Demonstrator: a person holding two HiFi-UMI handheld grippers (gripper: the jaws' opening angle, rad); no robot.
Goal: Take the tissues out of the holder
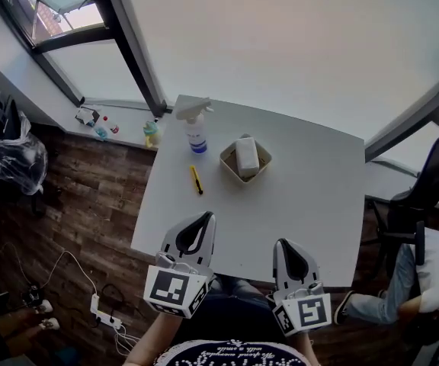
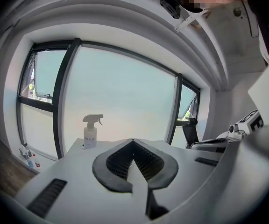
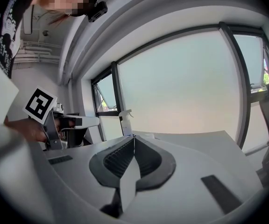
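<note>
On the white table point(image 1: 311, 197), the tissues point(image 1: 246, 155) are seen lying in the square holder point(image 1: 228, 161), toward the far side, right of the spray bottle point(image 1: 196, 132). What may be a yellow cutter point(image 1: 196, 179) lies to the near-left of the holder. The left gripper point(image 1: 206, 216) and the right gripper point(image 1: 282, 244) are held over the near edge, well apart from the holder, each with jaws pressed together on nothing.

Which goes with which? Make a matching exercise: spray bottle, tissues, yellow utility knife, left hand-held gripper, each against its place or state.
1 spray bottle
2 tissues
3 yellow utility knife
4 left hand-held gripper

a lying flat on the table
b shut, empty
c standing upright
d in the holder

Pairs: 1-c, 2-d, 3-a, 4-b
</note>
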